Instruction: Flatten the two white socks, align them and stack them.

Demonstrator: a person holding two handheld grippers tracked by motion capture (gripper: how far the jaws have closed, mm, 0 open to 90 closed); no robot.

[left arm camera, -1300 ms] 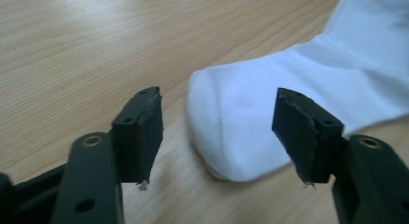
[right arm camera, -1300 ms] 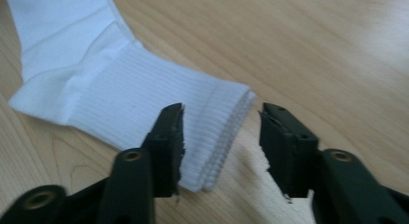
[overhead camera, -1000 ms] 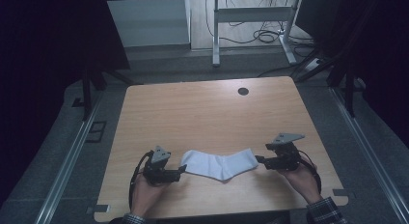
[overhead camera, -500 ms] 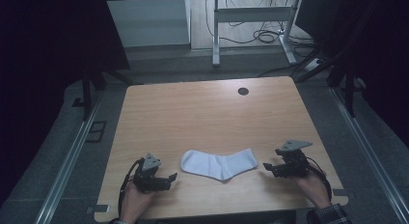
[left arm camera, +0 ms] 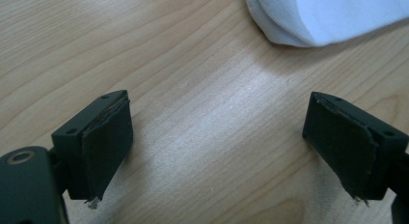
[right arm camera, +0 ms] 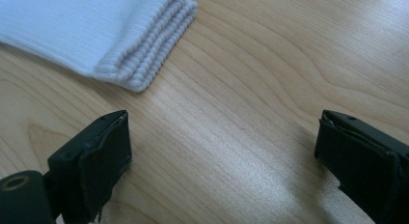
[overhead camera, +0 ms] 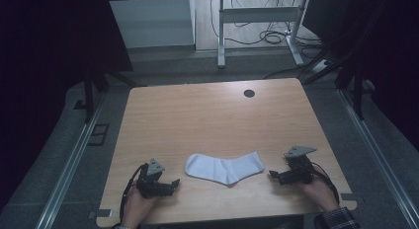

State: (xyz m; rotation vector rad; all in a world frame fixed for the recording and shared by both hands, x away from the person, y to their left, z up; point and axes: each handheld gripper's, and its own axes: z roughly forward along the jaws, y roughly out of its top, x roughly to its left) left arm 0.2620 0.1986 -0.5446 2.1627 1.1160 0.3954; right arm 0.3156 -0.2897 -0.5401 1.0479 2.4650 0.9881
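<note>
Landmark: white sock (overhead camera: pixel 225 168), lying flat on the table (overhead camera: pixel 207 115) near its front edge, bent in a shallow curve, toe end toward the left claw, ribbed cuff end toward the right claw.

Nearest the front edge: left hand (overhead camera: pixel 138 207) and right hand (overhead camera: pixel 316 192), one on each side of the sock.

Left claw (overhead camera: pixel 173 183) sits just off the sock's toe end, low over the table, pointing at the sock. Jaws wide apart, have just been opening, nothing between them. In the left gripper view, left claw (left arm camera: pixel 219 151) has bare wood between the jaws; sock toe (left arm camera: pixel 328 16) lies ahead of them, clear of both pads, not touching.

Right claw (overhead camera: pixel 272 175) sits just off the sock's cuff end, also low and pointing at the sock. Jaws wide apart, have just been opening, nothing between them. In the right gripper view, right claw (right arm camera: pixel 224 156) has bare wood between the jaws; the sock's ribbed cuff (right arm camera: pixel 144 55) lies ahead, nearer one jaw, clear of the pads.

Sock is free: neither claw touches it.

Beyond the sock: bare wood, then a round dark hole (overhead camera: pixel 249 93) near the table's far edge, off toward the cuff side. Past the table, a metal frame (overhead camera: pixel 257 21) and loose cables (overhead camera: pixel 269 37) on the floor.
</note>
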